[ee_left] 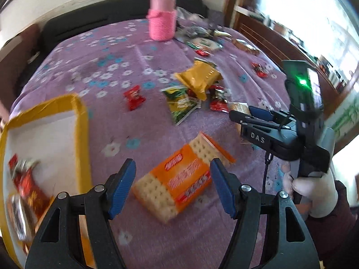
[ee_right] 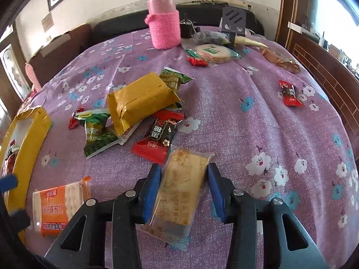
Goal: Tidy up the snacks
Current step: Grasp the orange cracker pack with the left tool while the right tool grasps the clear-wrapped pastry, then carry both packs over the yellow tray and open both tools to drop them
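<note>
My left gripper (ee_left: pixel 172 183) is open above an orange cracker packet (ee_left: pixel 177 181) lying on the purple flowered cloth, which also shows in the right wrist view (ee_right: pixel 56 206). My right gripper (ee_right: pixel 184 192) is open, its fingers on either side of a clear-wrapped pale cake (ee_right: pixel 181 192) on the cloth, and it appears in the left wrist view (ee_left: pixel 251 116). A yellow-rimmed box (ee_left: pixel 80 134) at the left holds red snack packets (ee_left: pixel 27 179). A pile with a gold packet (ee_right: pixel 141 100), green packets (ee_right: pixel 96 130) and a red-black packet (ee_right: pixel 159 139) lies mid-table.
A pink knit-covered jar (ee_right: pixel 165 22) stands at the back. A round rice cracker pack (ee_right: pixel 212 52), small red candies (ee_right: pixel 289 93) (ee_left: pixel 133 97) and a brown packet (ee_right: pixel 280 61) are scattered. A wooden cabinet (ee_right: pixel 325 62) runs along the right.
</note>
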The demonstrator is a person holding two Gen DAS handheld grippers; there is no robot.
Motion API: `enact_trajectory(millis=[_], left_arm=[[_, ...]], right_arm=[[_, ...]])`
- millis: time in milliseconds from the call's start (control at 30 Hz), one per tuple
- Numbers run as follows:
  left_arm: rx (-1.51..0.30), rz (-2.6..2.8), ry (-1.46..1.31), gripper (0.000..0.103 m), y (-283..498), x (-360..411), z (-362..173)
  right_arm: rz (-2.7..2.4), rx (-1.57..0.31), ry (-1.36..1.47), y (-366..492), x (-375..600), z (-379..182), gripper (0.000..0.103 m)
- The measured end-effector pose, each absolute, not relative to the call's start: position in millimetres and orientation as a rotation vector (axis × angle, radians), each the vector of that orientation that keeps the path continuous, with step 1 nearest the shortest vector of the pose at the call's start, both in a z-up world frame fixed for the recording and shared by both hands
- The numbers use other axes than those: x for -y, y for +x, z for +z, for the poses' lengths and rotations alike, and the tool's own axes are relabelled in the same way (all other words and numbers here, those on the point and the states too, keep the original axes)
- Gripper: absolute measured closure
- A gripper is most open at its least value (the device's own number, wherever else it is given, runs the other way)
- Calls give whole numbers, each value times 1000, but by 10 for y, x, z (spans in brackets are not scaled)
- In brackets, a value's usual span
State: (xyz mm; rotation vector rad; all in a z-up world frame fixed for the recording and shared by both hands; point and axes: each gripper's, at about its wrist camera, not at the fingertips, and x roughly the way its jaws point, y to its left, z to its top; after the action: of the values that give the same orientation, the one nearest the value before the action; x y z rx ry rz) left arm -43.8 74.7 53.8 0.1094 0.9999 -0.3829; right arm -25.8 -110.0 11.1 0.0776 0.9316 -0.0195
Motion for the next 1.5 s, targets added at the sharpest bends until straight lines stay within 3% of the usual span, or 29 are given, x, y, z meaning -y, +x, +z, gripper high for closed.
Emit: enact_trajectory(millis=[167, 233, 400, 667, 867, 900, 933, 1000, 1133, 1200, 1500], left_arm=[[-1139, -427, 125, 35, 6, -662, 287], [-1179, -447, 103, 26, 80, -682, 191], [-1271, -494, 27, 27, -10, -770, 155], [-1215, -521, 312, 27, -468, -416, 102], [-1128, -439, 308, 23, -466, -253, 65], [-1115, -434, 294, 26, -473, -255, 68], [-1099, -427, 284, 37, -489, -263, 76], [-1085, -417, 269, 48, -528, -284, 111], [-1060, -366, 212, 49, -686, -495, 182], [-1050, -362, 158, 49, -722, -603, 226], [-921, -303, -37, 48, -967, -1034, 584]], right_arm=[[10, -923, 121, -280, 1188, 117, 62], [20, -923, 133, -256, 1210, 123, 62], [39, -927, 153, -234, 1231, 123, 62], [58, -931, 190, -220, 1286, 123, 62], [61, -923, 174, -227, 1255, 120, 58], [62, -922, 166, -231, 1243, 117, 57], [63, -922, 157, -231, 1228, 117, 57], [62, -924, 144, -233, 1212, 116, 56], [34, -932, 64, -248, 1111, 109, 57], [11, -930, 30, -271, 1072, 110, 67], [61, -897, 173, -341, 1220, 135, 68]])
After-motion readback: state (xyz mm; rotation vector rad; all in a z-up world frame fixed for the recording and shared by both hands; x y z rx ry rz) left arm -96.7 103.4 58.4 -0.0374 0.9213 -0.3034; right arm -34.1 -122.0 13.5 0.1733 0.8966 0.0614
